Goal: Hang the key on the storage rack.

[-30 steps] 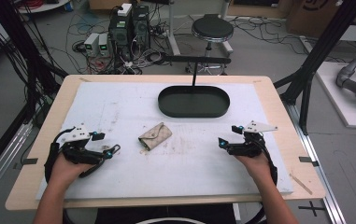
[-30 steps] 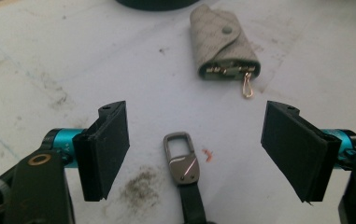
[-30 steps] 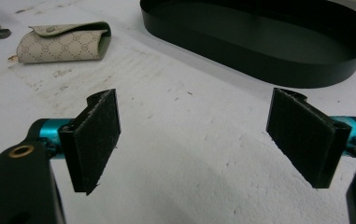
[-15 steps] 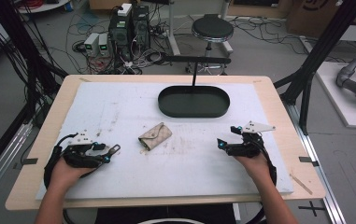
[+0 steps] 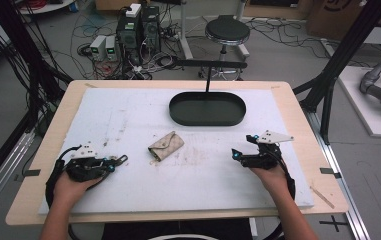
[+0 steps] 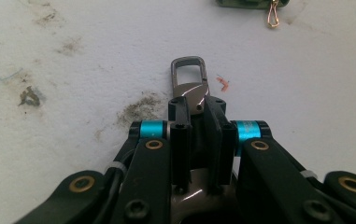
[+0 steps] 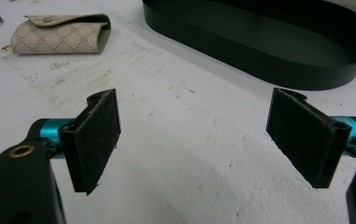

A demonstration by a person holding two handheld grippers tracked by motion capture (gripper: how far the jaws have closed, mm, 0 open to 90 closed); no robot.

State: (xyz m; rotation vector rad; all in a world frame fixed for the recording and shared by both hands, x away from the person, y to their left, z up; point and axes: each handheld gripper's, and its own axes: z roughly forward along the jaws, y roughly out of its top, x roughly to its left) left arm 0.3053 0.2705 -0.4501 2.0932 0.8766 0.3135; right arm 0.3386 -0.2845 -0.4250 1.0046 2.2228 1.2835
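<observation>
The left gripper (image 6: 192, 109) has just closed its jaws and now pinches a metal key clip (image 6: 190, 81) whose loop pokes out ahead of its tips. Farther ahead lies the beige key pouch (image 5: 166, 145). The right gripper (image 7: 203, 135) hangs spread wide and empty over the bench (image 5: 143, 195), so the pick-up looks secured.

- A wooden table (image 5: 298, 107) topped by a stained white board (image 5: 128, 115);
- Grey floor (image 5: 288, 55) strewn with black cables (image 5: 73, 50);
- A round black stool (image 5: 227, 30) behind the table;
- Computer towers (image 5: 139, 25) and small grey boxes (image 5: 104, 47) on the floor at the back;
- Black frame posts (image 5: 345, 55) at the right; a white platform (image 5: 368, 107) beyond them.
</observation>
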